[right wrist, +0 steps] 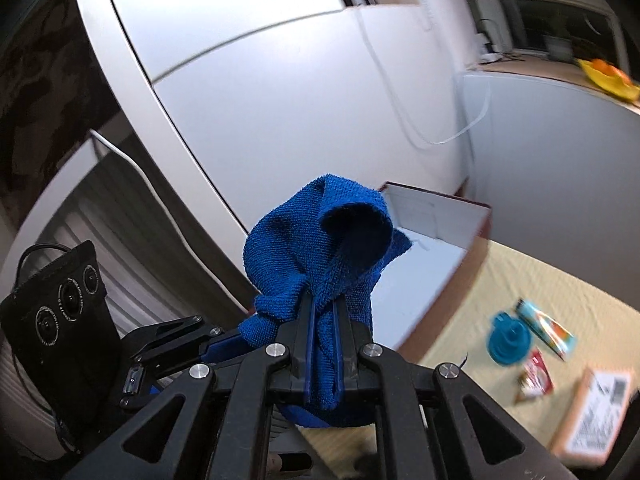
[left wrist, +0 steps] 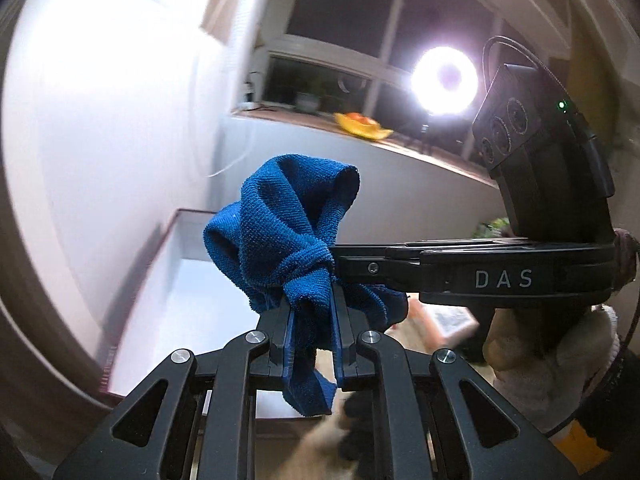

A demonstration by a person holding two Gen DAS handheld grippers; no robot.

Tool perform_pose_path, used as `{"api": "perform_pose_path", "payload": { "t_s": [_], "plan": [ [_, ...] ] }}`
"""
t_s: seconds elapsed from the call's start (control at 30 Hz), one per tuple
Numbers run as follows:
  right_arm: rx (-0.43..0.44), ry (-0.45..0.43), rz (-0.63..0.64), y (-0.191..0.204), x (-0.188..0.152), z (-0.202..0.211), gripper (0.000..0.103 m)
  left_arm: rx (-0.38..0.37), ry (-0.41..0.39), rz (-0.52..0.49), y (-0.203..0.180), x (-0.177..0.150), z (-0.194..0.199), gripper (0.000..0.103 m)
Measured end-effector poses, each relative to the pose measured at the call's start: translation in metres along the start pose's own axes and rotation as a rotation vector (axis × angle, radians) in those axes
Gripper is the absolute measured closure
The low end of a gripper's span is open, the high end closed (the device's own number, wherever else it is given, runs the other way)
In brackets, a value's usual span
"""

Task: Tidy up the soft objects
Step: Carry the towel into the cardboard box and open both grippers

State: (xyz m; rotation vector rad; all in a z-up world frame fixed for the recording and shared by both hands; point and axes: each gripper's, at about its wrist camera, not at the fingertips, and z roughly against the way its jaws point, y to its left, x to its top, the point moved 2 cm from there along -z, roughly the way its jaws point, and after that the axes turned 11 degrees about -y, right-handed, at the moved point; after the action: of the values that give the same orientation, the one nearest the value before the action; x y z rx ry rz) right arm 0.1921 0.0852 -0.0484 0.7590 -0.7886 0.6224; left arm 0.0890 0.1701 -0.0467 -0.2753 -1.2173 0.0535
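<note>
A blue terry cloth (left wrist: 280,216) hangs bunched in the air, pinched by both grippers at once. In the left wrist view my left gripper (left wrist: 314,304) is shut on its lower folds, and a tail of cloth hangs down between the fingers. The right gripper (left wrist: 335,259) comes in level from the right and is shut on the same knot of fabric. In the right wrist view the right gripper (right wrist: 322,312) clamps the blue cloth (right wrist: 320,240) from below, and the left gripper (right wrist: 250,334) bites it from the left side.
A white box with a dark red rim (right wrist: 480,208) stands open against the wall behind the cloth. On the yellow tabletop (right wrist: 500,276) lie a teal round item (right wrist: 508,338), two packets and a labelled carton (right wrist: 596,412). A ring light (left wrist: 444,80) glares by the window. A gloved hand (left wrist: 552,368) holds the right gripper.
</note>
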Motion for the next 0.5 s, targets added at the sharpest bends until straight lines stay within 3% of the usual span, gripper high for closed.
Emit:
{"api": "perform_pose_path", "payload": {
  "t_s": [0.23, 0.5],
  "plan": [
    [0.006, 0.089, -0.021, -0.002, -0.005, -0.062, 0.094, 0.082, 0.051, 0.04, 0.036, -0.016, -0.021, 0.092],
    [-0.062, 0.139, -0.03, -0.018, -0.019, -0.09, 0.094, 0.167, 0.094, 0.03, 0.042, -0.026, -0.047, 0.092]
  ]
}}
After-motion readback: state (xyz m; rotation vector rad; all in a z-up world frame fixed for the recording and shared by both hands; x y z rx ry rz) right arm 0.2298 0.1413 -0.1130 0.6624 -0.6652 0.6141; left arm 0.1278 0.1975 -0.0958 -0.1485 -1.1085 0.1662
